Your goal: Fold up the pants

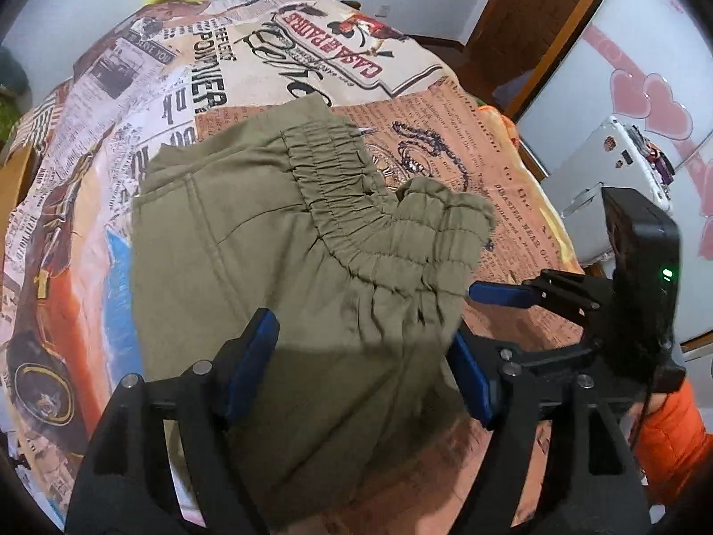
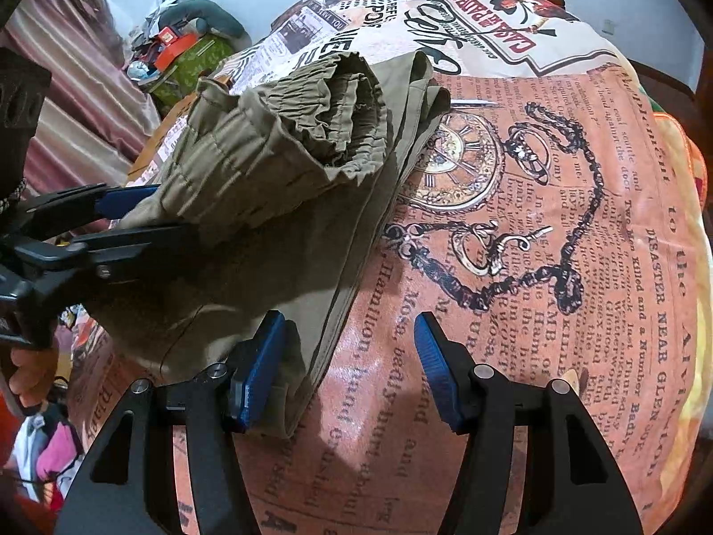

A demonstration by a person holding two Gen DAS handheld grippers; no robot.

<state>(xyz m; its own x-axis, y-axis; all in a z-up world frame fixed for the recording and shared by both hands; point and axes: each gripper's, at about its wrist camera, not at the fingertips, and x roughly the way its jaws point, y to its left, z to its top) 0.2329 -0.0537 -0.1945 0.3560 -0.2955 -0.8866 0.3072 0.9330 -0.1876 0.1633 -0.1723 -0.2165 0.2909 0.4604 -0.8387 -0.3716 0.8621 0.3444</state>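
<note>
Olive green pants (image 1: pixel 249 258) lie folded on a bed cover printed like newspaper (image 1: pixel 445 133). Their gathered elastic waistband (image 1: pixel 401 240) is turned towards the right. My left gripper (image 1: pixel 361 370) hovers over the near part of the pants, open, with cloth lying loose between its blue pads. In the right wrist view the pants (image 2: pixel 267 205) cover the left half, with the waistband (image 2: pixel 352 111) rolled on top. My right gripper (image 2: pixel 352 370) is open above the cover, and its left pad (image 2: pixel 260 370) is at the pants' folded edge. The left gripper (image 2: pixel 169 209) reaches in from the left beside the cloth.
A white case (image 1: pixel 615 169) and a glass door with pink hearts (image 1: pixel 646 98) stand off the bed's right side, past a wooden door frame (image 1: pixel 512 22). A pile of clutter (image 2: pixel 178 53) and a curtain (image 2: pixel 67 67) are on the left. An orange sleeve (image 1: pixel 673 437) is at lower right.
</note>
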